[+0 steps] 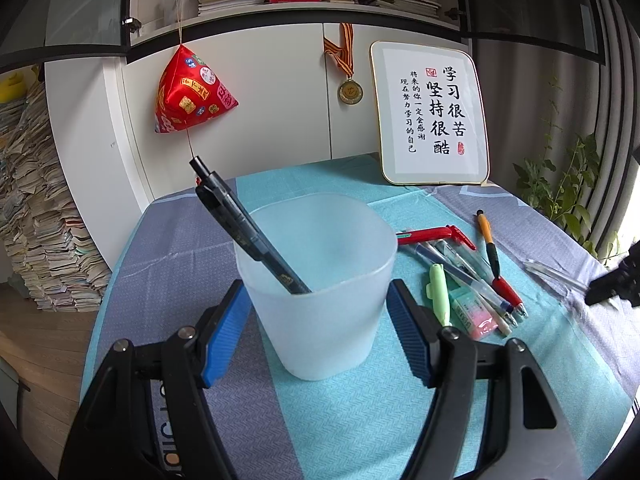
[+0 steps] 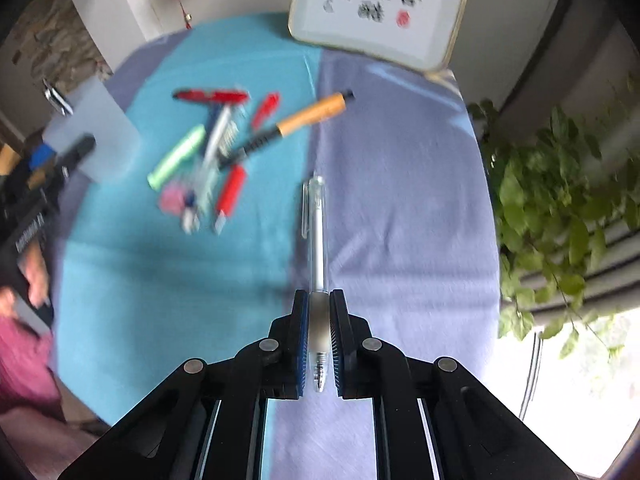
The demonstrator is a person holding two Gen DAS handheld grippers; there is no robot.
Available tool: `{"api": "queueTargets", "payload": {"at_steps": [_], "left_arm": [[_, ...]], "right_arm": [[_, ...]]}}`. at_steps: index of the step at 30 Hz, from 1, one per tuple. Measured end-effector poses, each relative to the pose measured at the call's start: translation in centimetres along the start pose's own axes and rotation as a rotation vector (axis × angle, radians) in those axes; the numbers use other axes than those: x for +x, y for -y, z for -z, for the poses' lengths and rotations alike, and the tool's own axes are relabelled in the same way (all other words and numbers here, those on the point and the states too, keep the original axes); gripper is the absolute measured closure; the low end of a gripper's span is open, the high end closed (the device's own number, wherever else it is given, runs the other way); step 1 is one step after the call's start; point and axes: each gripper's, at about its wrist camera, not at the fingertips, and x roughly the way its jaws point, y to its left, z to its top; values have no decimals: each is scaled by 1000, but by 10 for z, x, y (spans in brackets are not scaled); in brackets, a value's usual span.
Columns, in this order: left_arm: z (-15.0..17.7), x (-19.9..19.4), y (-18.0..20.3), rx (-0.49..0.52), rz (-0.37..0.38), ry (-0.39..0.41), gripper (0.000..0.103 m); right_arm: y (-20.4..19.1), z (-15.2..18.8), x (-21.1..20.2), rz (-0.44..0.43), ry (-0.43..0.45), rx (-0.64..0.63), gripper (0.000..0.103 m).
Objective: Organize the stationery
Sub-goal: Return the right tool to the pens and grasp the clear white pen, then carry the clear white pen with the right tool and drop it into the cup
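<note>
My left gripper (image 1: 318, 300) is shut on a translucent white cup (image 1: 316, 280) that stands on the table; a black pen (image 1: 244, 228) leans inside it. To the cup's right lies a pile of stationery: a red pen (image 1: 432, 235), an orange-and-black pen (image 1: 490, 246), a green highlighter (image 1: 438, 292) and a pink-green eraser (image 1: 476, 316). My right gripper (image 2: 319, 312) is shut on a clear pen (image 2: 317, 240) and holds it above the table, clip end pointing away. The pile shows blurred in the right wrist view (image 2: 216, 152), with the cup (image 2: 94, 136) at the left.
A framed calligraphy board (image 1: 432, 114) leans at the table's back. A red pouch (image 1: 192, 92) and a medal (image 1: 350, 91) hang on the white cabinet. A green plant (image 2: 560, 200) stands off the table's right edge. Stacks of paper (image 1: 36, 216) lie at the left.
</note>
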Motion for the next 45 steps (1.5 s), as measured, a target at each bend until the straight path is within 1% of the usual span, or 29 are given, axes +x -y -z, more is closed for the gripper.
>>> {"api": "queueTargets", "payload": {"at_steps": [2, 4, 5, 6, 9, 13, 16, 17, 19, 20, 22, 24, 26, 30, 32, 35, 38, 40, 42, 45], "left_arm": [[0, 0, 0, 1, 0, 0, 34], [0, 0, 0, 0, 0, 0, 34], [0, 0, 0, -1, 1, 0, 34], [0, 0, -1, -2, 2, -1, 34], [0, 0, -1, -3, 2, -1, 34], [0, 0, -1, -3, 2, -1, 34], [0, 0, -1, -3, 3, -1, 34], [0, 0, -1, -3, 2, -1, 34], [0, 0, -1, -3, 2, -1, 34], [0, 0, -1, -2, 1, -1, 34], [0, 0, -1, -1, 1, -1, 34], [0, 0, -1, -2, 1, -1, 34], [0, 0, -1, -1, 1, -1, 34], [0, 0, -1, -1, 1, -1, 34], [0, 0, -1, -1, 1, -1, 34], [0, 0, -2, -4, 3, -1, 34], [0, 1, -2, -5, 4, -2, 34], [0, 1, -2, -6, 5, -2, 34], [0, 1, -2, -8, 6, -2, 34], [0, 1, -2, -8, 6, -2, 34]], "right_arm": [[1, 4, 5, 16, -26, -19, 91], [0, -1, 6, 38, -11, -20, 80], [-1, -6, 5, 40, 3, -18, 67], [-1, -12, 4, 35, 28, -17, 59], [-4, -29, 6, 29, 62, -23, 58], [-9, -54, 25, 38, 28, -32, 59], [-11, -62, 34, 59, 13, -43, 61], [-11, -64, 37, 66, 4, -41, 64], [-12, -66, 38, 48, 3, -31, 70], [-12, -68, 38, 31, -1, -26, 78], [-11, -71, 39, 20, -7, -16, 88], [-8, -71, 38, 5, -8, -1, 88], [-6, -69, 27, 2, 29, 12, 88], [-7, -64, -13, -7, 126, 25, 88], [-16, -60, -38, -1, 185, 3, 88], [-31, -55, -72, -20, 271, -28, 88], [-48, -52, -108, -71, 374, -49, 90], [-61, -57, -132, -102, 441, -73, 90], [-72, -65, -147, -135, 478, -105, 90], [-98, -81, -173, -199, 538, -170, 91]]}}
